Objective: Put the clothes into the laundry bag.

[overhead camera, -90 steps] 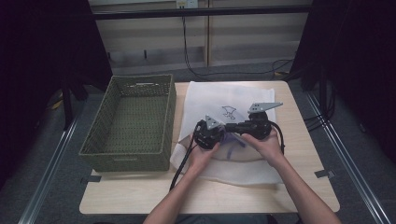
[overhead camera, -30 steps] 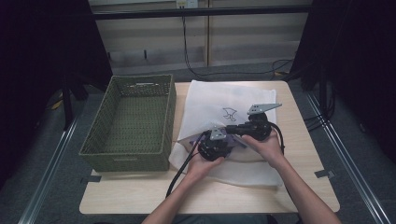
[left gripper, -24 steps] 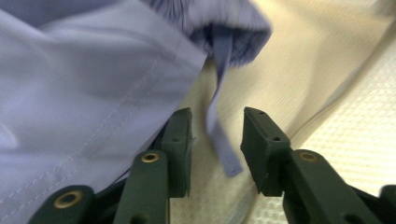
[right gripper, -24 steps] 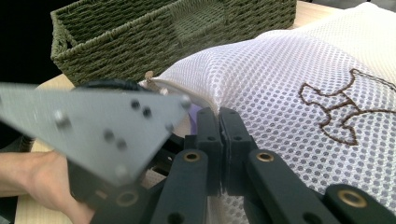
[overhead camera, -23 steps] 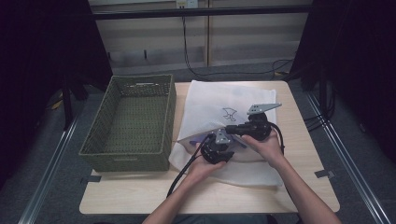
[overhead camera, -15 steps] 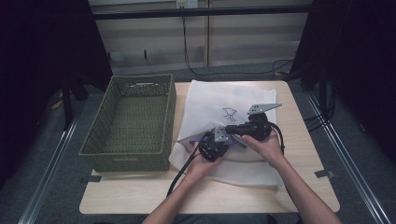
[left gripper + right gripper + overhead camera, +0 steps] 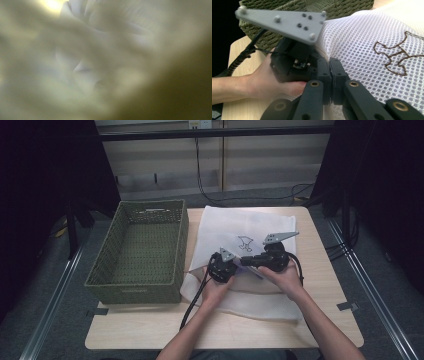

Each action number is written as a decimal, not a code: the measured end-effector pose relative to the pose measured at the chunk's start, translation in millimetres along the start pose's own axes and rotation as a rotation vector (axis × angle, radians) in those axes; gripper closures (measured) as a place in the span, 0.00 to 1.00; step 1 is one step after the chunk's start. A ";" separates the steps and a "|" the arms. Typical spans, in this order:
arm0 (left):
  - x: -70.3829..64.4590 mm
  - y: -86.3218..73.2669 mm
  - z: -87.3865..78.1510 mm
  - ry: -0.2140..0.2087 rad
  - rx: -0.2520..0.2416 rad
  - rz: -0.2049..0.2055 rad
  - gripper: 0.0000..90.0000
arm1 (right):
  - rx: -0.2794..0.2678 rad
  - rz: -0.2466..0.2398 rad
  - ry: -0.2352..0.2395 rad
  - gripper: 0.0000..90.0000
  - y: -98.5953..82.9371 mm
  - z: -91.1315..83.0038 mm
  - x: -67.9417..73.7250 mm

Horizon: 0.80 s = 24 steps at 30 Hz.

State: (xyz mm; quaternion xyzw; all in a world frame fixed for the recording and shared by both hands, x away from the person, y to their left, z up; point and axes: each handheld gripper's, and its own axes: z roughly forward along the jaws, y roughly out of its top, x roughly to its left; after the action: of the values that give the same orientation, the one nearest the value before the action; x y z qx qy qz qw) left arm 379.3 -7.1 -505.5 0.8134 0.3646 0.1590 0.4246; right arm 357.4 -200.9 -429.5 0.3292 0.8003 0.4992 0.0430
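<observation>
White mesh laundry bag lies flat on the worktop, right of the wicker basket. Since three seconds ago we moved the left tool toward the right tool, whose jaws pinch the mesh. Left tool's view blurred; grip likely, cannot tell. Folding appears underway.

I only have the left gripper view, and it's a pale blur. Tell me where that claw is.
Observer: The left claw is pressed into a white mesh bag spread on the table.
Operator: Now give me the right one.
Observer: The right claw has its jaws shut, tips against the mesh, right beside the left one.
Operator: Report what else is nearby.
Observer: A green woven basket stands just left of the bag, with nothing showing inside it.
</observation>
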 end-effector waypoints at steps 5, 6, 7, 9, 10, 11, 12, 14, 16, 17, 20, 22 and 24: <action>-1.6 1.2 6.2 0.052 0.035 -0.008 0.98 | 0.026 0.003 0.004 0.99 -2.4 3.2 -1.1; -2.1 1.7 8.0 0.065 0.037 -0.015 0.97 | 0.030 0.004 0.006 0.99 -3.1 3.9 -1.1; -2.7 1.9 8.0 0.078 0.046 -0.006 0.96 | 0.034 0.003 0.006 0.99 -3.7 4.3 -1.1; -4.4 2.2 8.0 0.085 0.062 0.027 0.96 | 0.039 0.003 0.009 0.99 -4.4 4.9 -1.1; -4.9 2.2 7.9 0.084 0.060 0.026 0.94 | 0.042 0.004 0.009 0.99 -4.9 5.2 -1.4; -4.2 2.3 7.2 0.077 0.066 0.019 0.92 | 0.043 0.005 0.009 0.99 -5.6 5.7 -1.9; -3.7 2.4 5.6 0.053 0.067 0.015 0.90 | 0.046 0.009 0.009 0.99 -6.3 6.2 -1.9; -4.5 1.4 2.3 0.022 0.076 0.025 0.83 | 0.050 0.008 0.008 0.99 -7.6 7.3 -2.3; -4.9 -0.6 -3.5 0.023 0.081 0.065 0.81 | 0.052 0.011 0.006 0.99 -8.4 8.2 -2.5; -3.5 -1.0 -6.3 0.012 0.084 0.070 0.81 | 0.052 0.011 0.006 0.99 -8.6 8.4 -2.6; -2.2 0.2 -16.5 -0.016 0.080 0.048 0.78 | 0.051 0.011 0.003 0.99 -8.9 8.6 -2.0; -4.1 1.7 -25.2 -0.021 0.078 0.069 0.77 | 0.049 0.007 0.003 0.98 -9.3 8.9 -2.2; -6.8 2.7 -33.0 -0.038 0.072 0.093 0.76 | 0.048 0.007 0.004 0.98 -9.7 9.1 -2.3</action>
State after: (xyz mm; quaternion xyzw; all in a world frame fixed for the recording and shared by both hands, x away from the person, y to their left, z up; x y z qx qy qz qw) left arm 357.1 5.9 -483.5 0.8469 0.3238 0.1497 0.3943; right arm 358.1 -197.9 -442.7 0.3321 0.8109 0.4807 0.0319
